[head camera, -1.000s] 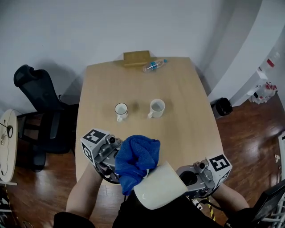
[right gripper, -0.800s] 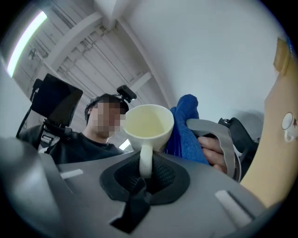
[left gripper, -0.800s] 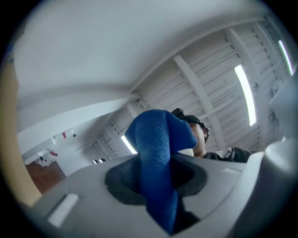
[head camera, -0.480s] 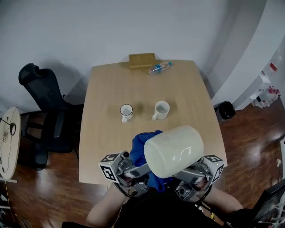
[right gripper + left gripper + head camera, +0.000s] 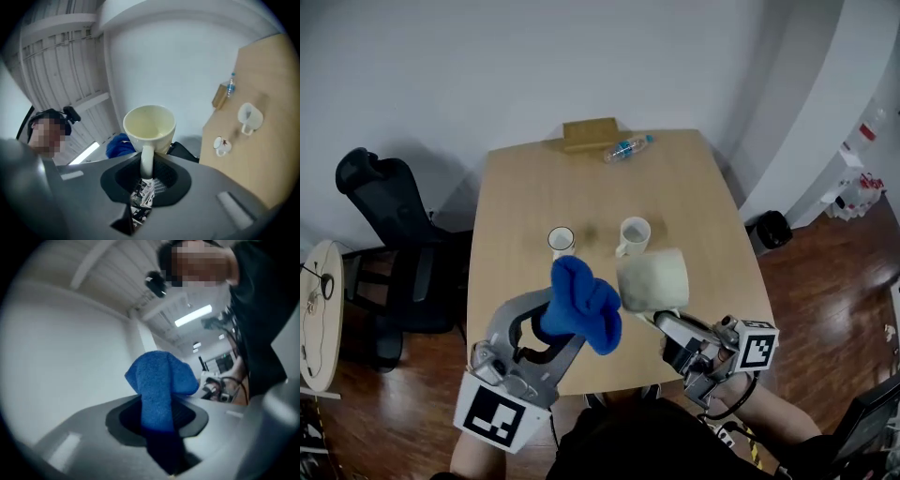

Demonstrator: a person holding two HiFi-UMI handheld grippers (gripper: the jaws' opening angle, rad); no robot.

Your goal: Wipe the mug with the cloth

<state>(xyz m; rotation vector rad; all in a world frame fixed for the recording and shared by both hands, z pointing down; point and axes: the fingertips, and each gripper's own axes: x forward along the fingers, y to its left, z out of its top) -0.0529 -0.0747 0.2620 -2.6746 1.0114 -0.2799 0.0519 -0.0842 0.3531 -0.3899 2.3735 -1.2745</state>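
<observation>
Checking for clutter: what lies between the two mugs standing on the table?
Nothing: the head view shows only bare table between the dark-rimmed mug and the plain white mug.

Left gripper (image 5: 555, 317): low at the left, marker cube nearest the camera, jaws closed on the bunched blue cloth (image 5: 583, 304).
Right gripper (image 5: 664, 322): low at the right, jaws holding the cream mug (image 5: 654, 278) above the tabletop's (image 5: 703, 202) near part.
Cloth and mug: side by side; contact cannot be told.
Mid tabletop: dark-rimmed cup (image 5: 562, 241) and white cup (image 5: 633, 234), near each other but apart.
Far edge: wooden box (image 5: 590, 133) with a plastic bottle (image 5: 626, 147) lying just beside it.
Left of table: black office chair (image 5: 389, 234).
</observation>
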